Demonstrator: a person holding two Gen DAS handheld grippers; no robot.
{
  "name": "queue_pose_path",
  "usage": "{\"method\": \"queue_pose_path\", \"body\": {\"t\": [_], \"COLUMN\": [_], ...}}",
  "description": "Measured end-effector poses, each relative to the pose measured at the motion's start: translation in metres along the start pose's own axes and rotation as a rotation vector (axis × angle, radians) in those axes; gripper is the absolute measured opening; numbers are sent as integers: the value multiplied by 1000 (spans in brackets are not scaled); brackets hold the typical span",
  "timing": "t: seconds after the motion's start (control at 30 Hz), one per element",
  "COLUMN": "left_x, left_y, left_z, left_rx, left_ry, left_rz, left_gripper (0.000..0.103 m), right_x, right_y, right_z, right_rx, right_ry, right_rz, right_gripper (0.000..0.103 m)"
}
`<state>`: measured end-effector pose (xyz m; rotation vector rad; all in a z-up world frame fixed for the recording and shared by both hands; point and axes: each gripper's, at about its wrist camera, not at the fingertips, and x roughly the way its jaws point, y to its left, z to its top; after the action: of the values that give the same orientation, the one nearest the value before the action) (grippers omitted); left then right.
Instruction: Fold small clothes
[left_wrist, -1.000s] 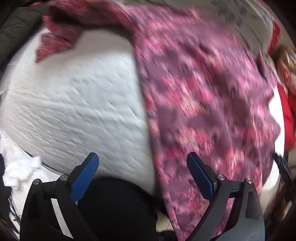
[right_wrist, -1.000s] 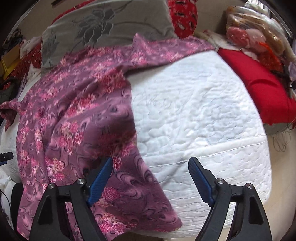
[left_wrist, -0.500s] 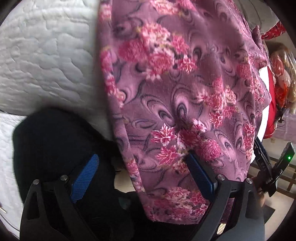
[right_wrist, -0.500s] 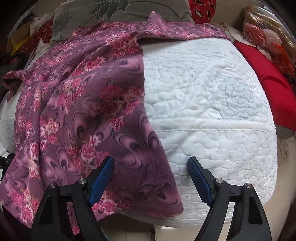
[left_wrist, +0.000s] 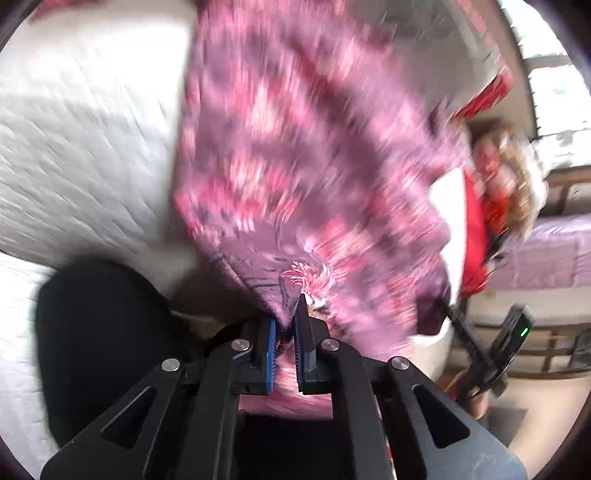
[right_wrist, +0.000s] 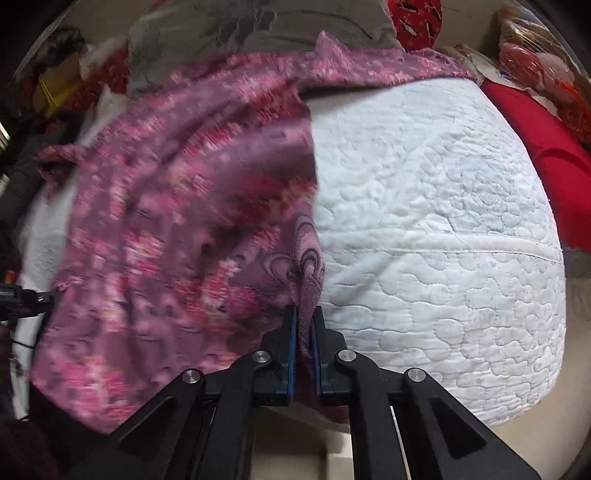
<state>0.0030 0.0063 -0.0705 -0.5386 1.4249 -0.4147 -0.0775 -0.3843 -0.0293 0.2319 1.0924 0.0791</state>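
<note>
While both views smear with motion blur, the grips themselves read clearly: the left gripper (left_wrist: 286, 325) has its jaws clenched on a bunched edge of the purple floral garment (left_wrist: 295, 155), the cloth squeezed between the blue pads (left_wrist: 271, 350) and spilling out behind them. The right gripper (right_wrist: 304, 325) likewise has its jaws clamped on a gathered fold of the same garment (right_wrist: 177, 221), a narrow ridge of fabric standing up out of the pinch. The garment is spread over the white quilted mattress (right_wrist: 424, 229), covering the left part of it in the right wrist view and hanging over the near edge, while the right part of the mattress lies bare. At the far edge of the mattress, past the top of the garment, sits a grey pillow (right_wrist: 258, 29) with a flower pattern, and a red patterned cushion (right_wrist: 413, 22) next to it. A red cloth (right_wrist: 546, 140) lies along the right side of the mattress, with plastic-wrapped bundles (right_wrist: 539, 59) beyond it. In the left wrist view a black shape (left_wrist: 99, 332) sits at the near edge of the mattress, left of the pinched cloth; what it is I cannot tell.
</note>
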Motion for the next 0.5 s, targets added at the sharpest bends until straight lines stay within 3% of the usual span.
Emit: {"method": "queue_pose_path", "body": {"t": [0.1,0.23,0.3,0.5], "left_x": [-47,-75,-68,-25], "left_y": [0,2,21,71], "left_z": [9,4,9,4], "left_rx": [-6,39,29,-76], "left_ry": [-56,-86,-48,65], "left_rz": [-34,99,167,280], "left_gripper": [6,6,6,7], "right_x": [-50,-88,-80,-8], "right_y": [5,-1,-7,-39], "right_z": [6,7,2,-32], "right_rx": [61,172,227,385], "right_ry": [-104,-175,-156,59], "right_rz": [128,248,265,134], "right_gripper": [6,6,6,6]}}
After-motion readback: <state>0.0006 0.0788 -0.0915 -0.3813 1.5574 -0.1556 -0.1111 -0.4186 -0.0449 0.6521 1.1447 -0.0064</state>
